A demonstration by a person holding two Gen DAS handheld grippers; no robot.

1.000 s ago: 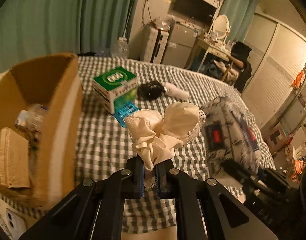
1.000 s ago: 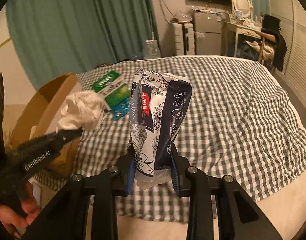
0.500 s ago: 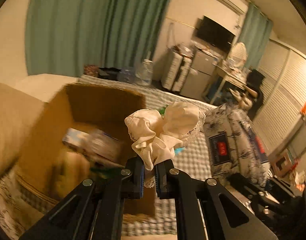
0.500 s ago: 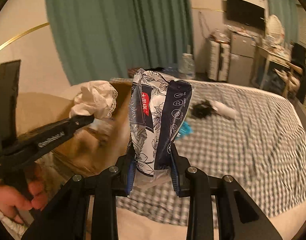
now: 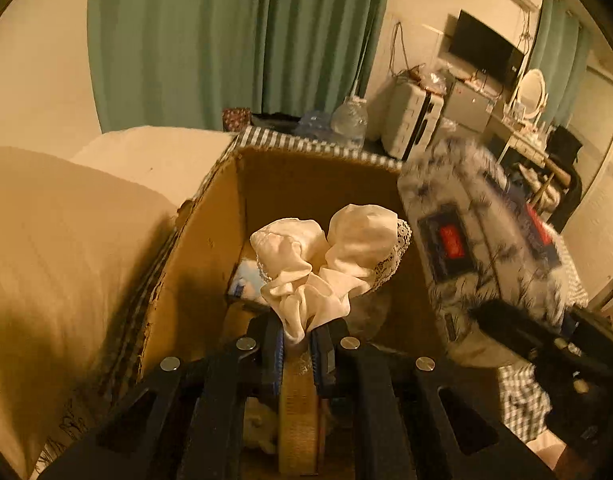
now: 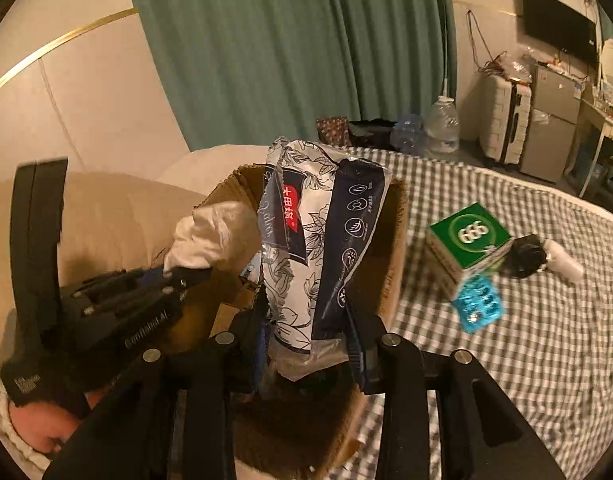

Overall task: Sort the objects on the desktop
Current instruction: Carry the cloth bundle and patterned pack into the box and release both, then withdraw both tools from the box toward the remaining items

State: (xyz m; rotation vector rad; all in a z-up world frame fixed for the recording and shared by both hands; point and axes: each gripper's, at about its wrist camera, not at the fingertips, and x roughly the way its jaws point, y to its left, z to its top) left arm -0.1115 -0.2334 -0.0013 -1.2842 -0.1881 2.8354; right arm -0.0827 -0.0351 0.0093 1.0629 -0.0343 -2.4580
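My left gripper (image 5: 297, 338) is shut on a cream lace-edged cloth (image 5: 330, 264) and holds it over the open cardboard box (image 5: 210, 240). My right gripper (image 6: 308, 332) is shut on a floral blue-and-white tissue pack (image 6: 318, 240), also held over the box (image 6: 390, 264). The pack shows blurred at the right of the left wrist view (image 5: 478, 248). The left gripper with the cloth (image 6: 202, 236) shows at the left of the right wrist view. Several items lie in the box bottom.
On the checked bedspread (image 6: 526, 340) to the right lie a green box (image 6: 470, 240), a blue blister pack (image 6: 480, 304), a black object (image 6: 524, 260) and a white tube (image 6: 564, 266). A beige pillow (image 5: 58, 260) lies left of the box. Furniture stands behind.
Both grippers swung left from over the bedspread to over the cardboard box, each still holding its item. The box now fills the middle of both views.
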